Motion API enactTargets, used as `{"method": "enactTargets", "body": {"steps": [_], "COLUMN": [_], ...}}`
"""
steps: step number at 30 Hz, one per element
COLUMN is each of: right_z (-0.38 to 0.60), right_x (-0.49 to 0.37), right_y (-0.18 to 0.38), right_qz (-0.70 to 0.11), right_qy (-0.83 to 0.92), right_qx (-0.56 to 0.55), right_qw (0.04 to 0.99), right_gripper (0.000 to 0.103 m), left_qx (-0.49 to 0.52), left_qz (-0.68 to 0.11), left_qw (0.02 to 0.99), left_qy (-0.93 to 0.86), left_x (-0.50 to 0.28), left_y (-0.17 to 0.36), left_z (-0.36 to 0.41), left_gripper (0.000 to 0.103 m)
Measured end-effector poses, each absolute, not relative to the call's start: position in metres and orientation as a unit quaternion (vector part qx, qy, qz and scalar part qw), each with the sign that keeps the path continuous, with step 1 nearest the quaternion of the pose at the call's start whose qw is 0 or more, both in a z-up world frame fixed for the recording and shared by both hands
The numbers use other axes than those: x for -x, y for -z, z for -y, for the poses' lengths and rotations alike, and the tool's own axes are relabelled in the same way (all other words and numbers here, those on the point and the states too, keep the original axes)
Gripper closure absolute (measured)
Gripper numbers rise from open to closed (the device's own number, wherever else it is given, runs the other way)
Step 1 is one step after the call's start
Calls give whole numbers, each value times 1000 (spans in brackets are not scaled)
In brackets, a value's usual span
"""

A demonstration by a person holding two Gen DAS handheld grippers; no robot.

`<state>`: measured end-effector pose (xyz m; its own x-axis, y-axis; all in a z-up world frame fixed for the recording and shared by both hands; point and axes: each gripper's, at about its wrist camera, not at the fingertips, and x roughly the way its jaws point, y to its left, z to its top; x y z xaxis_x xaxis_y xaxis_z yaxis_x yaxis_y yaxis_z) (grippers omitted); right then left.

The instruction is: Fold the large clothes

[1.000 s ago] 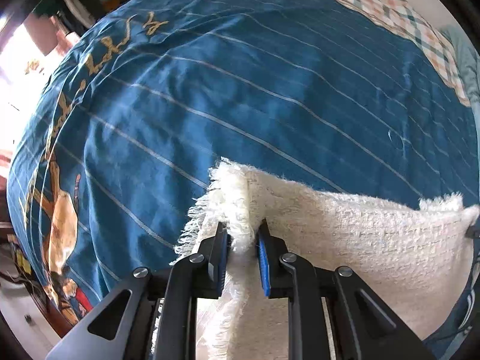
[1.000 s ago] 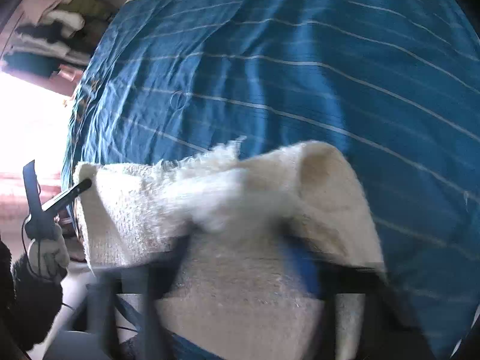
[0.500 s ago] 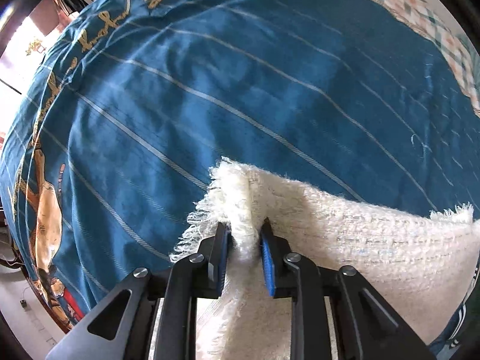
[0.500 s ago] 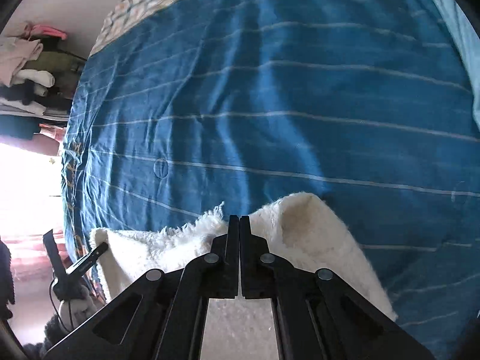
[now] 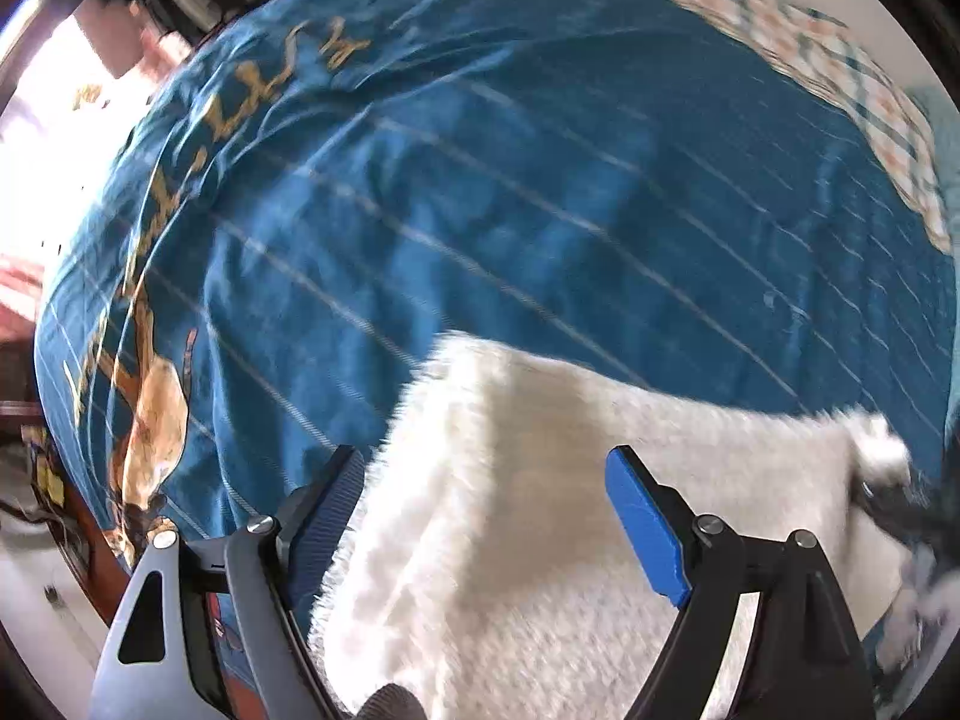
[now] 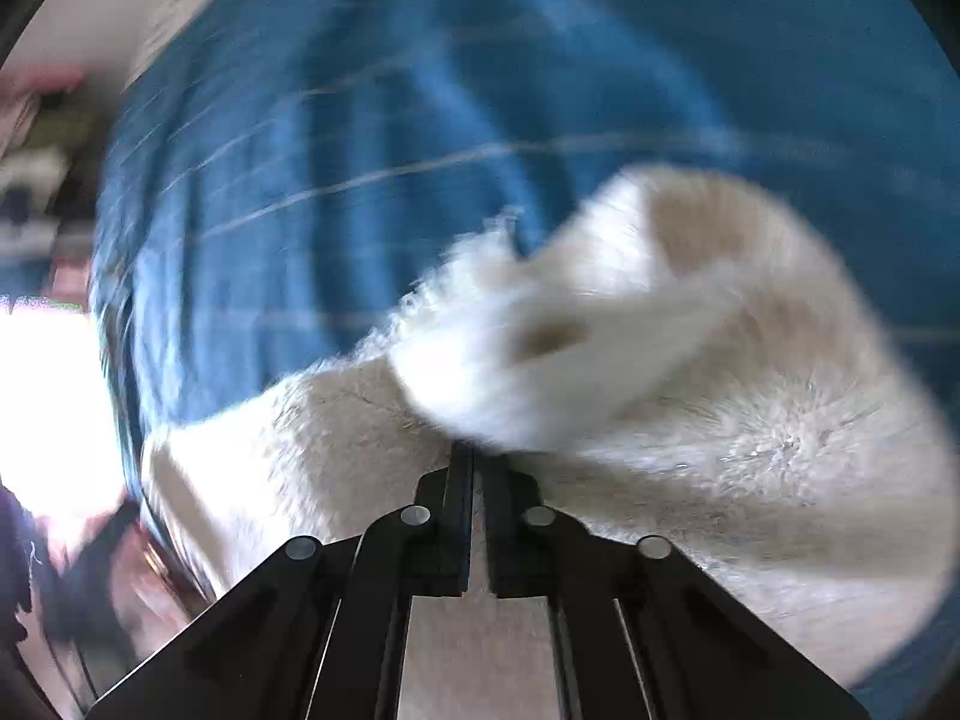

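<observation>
White fringed woven garment (image 5: pixel 540 540) on blue striped bedspread (image 5: pixel 480 210): soft, limp, probably light; best gripped along hems; left gripper (image 5: pixel 486 516) spread apart, right gripper (image 6: pixel 477 462) pinching its edge.

My left gripper (image 5: pixel 486 504) is spread wide, its blue-padded fingers (image 5: pixel 645 531) standing on either side of the white fuzzy garment (image 5: pixel 540 528) without pinching it. The garment lies on the blue striped bedspread (image 5: pixel 510 180), its fringed edge just beside my left finger. Beyond the bedspread's far edge runs a plaid sheet (image 5: pixel 840 60). Gold lettering and a horse figure mark the bedspread's left side.
</observation>
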<state>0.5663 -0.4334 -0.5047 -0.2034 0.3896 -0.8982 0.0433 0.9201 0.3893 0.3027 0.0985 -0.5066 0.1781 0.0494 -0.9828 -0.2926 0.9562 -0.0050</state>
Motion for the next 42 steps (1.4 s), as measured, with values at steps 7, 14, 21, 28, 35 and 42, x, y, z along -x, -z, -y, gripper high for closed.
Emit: {"method": "enactTargets", "body": {"steps": [7, 14, 21, 28, 35, 42], "right_z": [461, 580, 681, 689, 656, 647], "right_x": [-562, -474, -408, -420, -457, -463], "right_y": [478, 416, 472, 540, 561, 529], "right_qz": [-733, -668, -665, -596, -561, -529], "right_qy": [-152, -110, -24, -110, -206, -215], "right_qx": [-232, -280, -375, -501, -533, -549], "right_qw": [621, 680, 645, 617, 598, 610], "right_gripper": [96, 38, 38, 36, 38, 76], "left_qx": [49, -36, -11, 9, 75, 59], "left_qz": [-636, -644, -667, -651, -644, -637], "left_qw": [770, 763, 744, 756, 757, 765], "left_qy": [-24, 48, 38, 70, 83, 76], "left_x": [-305, -305, -311, -311, -320, -341], "left_y": [491, 520, 586, 586, 592, 586], "left_z": [-2, 108, 115, 99, 75, 82], "left_gripper": [21, 21, 0, 0, 0, 0]}}
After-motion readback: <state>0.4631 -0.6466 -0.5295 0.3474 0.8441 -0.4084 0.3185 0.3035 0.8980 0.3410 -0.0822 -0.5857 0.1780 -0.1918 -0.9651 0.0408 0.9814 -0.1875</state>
